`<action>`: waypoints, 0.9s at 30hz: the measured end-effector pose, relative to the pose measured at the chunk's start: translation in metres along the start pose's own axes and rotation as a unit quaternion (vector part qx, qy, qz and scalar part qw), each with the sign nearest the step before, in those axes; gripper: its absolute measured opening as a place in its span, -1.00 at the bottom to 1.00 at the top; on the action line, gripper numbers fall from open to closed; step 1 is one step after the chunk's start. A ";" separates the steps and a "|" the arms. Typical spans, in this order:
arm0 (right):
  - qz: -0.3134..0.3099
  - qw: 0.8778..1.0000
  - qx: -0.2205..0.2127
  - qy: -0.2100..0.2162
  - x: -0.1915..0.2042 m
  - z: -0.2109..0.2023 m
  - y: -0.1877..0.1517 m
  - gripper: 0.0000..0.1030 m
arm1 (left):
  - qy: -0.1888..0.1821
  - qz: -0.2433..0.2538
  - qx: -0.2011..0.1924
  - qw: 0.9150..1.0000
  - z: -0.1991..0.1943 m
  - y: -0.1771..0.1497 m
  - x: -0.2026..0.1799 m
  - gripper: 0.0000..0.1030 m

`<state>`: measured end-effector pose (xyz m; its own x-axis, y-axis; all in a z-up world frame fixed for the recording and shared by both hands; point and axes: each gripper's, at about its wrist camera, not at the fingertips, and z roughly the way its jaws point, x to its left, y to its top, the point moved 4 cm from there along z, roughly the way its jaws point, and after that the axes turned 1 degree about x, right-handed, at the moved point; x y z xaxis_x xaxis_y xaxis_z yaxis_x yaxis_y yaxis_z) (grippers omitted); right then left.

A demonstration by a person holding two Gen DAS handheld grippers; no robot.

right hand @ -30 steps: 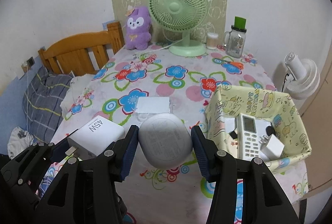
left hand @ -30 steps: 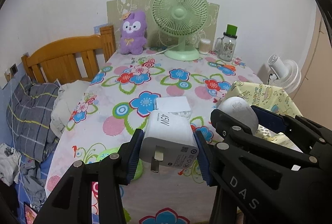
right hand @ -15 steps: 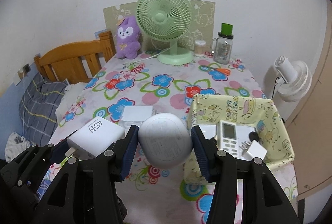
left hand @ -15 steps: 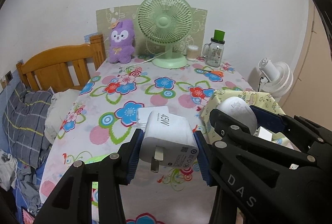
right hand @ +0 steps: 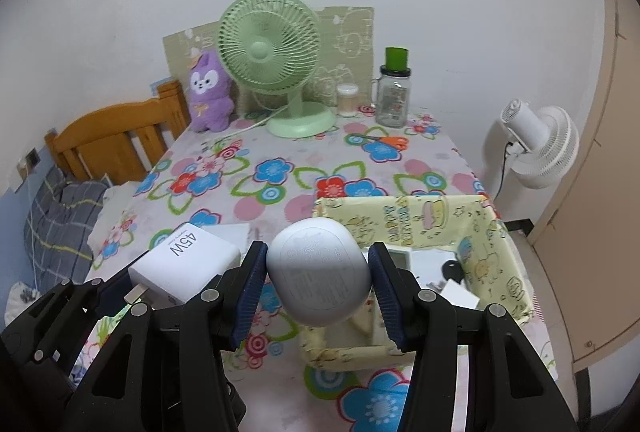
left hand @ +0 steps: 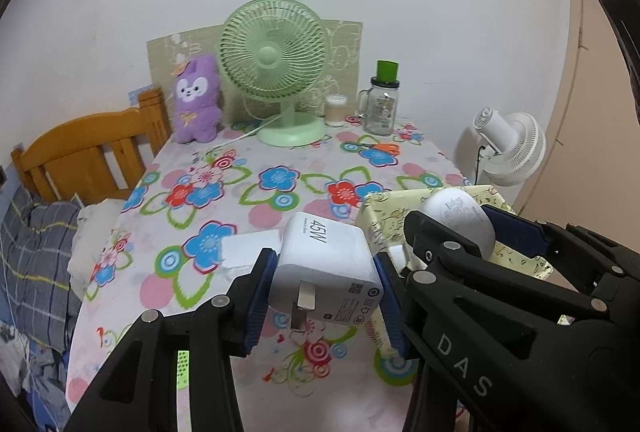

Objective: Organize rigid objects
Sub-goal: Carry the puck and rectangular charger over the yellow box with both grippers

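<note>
My left gripper (left hand: 322, 296) is shut on a white 45W charger (left hand: 324, 268), held above the floral table beside the left wall of a yellow fabric basket (left hand: 378, 222). My right gripper (right hand: 318, 288) is shut on a rounded grey-white case (right hand: 320, 276), held over the near left corner of the basket (right hand: 404, 228). The charger (right hand: 186, 264) shows to its left in the right wrist view. Inside the basket lie white items and a black one, partly hidden by the case.
A flat white box (left hand: 248, 250) lies on the table behind the charger. At the back stand a green fan (right hand: 276, 59), a purple plush (right hand: 210, 91), a small jar (right hand: 346, 99) and a green-lidded bottle (right hand: 394, 91). A bed headboard (right hand: 116, 139) is left, a white fan (right hand: 540, 147) right.
Both grippers have moved right and a little back from the table with their objects; the basket now lies closer under the right gripper. Both grips are unchanged.
</note>
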<state>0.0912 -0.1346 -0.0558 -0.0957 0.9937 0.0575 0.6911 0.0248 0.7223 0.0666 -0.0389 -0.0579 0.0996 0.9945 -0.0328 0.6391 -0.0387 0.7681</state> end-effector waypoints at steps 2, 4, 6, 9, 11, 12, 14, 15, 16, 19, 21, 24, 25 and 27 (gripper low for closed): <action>0.004 1.000 0.001 -0.003 -0.008 0.002 0.001 0.07 | -0.003 0.004 0.001 1.000 0.004 0.002 -0.007 -0.02; 0.007 1.000 0.003 -0.005 -0.015 0.005 0.002 0.07 | -0.005 0.007 0.003 1.000 0.008 0.004 -0.013 -0.02; 0.011 1.000 0.005 -0.006 -0.023 0.007 0.003 0.07 | -0.007 0.010 0.005 1.000 0.012 0.005 -0.018 -0.02; 0.018 1.000 0.009 -0.010 -0.035 0.011 0.003 0.07 | -0.011 0.016 0.009 1.000 0.019 0.008 -0.029 -0.02; 0.023 1.000 0.011 -0.012 -0.042 0.015 0.004 0.07 | -0.015 0.023 0.012 1.000 0.024 0.009 -0.036 -0.02; 0.025 1.000 0.013 -0.013 -0.046 0.016 0.004 0.07 | -0.018 0.026 0.014 0.999 0.027 0.010 -0.039 -0.02; 0.029 0.999 0.017 -0.017 -0.053 0.021 0.004 0.07 | -0.024 0.032 0.018 0.999 0.034 0.012 -0.046 -0.02; 0.031 0.999 0.018 -0.019 -0.057 0.023 0.004 0.07 | -0.028 0.036 0.021 0.999 0.037 0.012 -0.051 -0.02; 0.034 0.999 0.019 -0.021 -0.062 0.025 0.004 0.07 | -0.031 0.040 0.023 0.998 0.040 0.013 -0.054 -0.02; 0.042 0.998 0.025 -0.026 -0.073 0.032 0.005 0.07 | -0.038 0.049 0.029 0.998 0.050 0.014 -0.064 -0.02; 0.045 0.998 0.029 -0.027 -0.080 0.037 0.004 0.07 | -0.042 0.054 0.034 0.997 0.057 0.015 -0.070 -0.02; 0.051 0.998 0.036 -0.030 -0.091 0.045 0.003 0.07 | -0.048 0.061 0.043 0.996 0.068 0.016 -0.079 -0.02; 0.053 0.997 0.038 -0.031 -0.095 0.048 0.002 0.07 | -0.051 0.064 0.047 0.996 0.072 0.016 -0.083 -0.02; 0.056 0.997 0.043 -0.034 -0.101 0.053 0.001 0.07 | -0.056 0.068 0.054 0.995 0.079 0.015 -0.088 -0.02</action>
<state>0.1393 -0.2295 -0.0974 0.0326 0.9957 0.0863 0.7535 -0.0813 0.6523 0.1277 -0.1346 -0.0936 0.2720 0.9623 -0.0090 0.6908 -0.1887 0.6980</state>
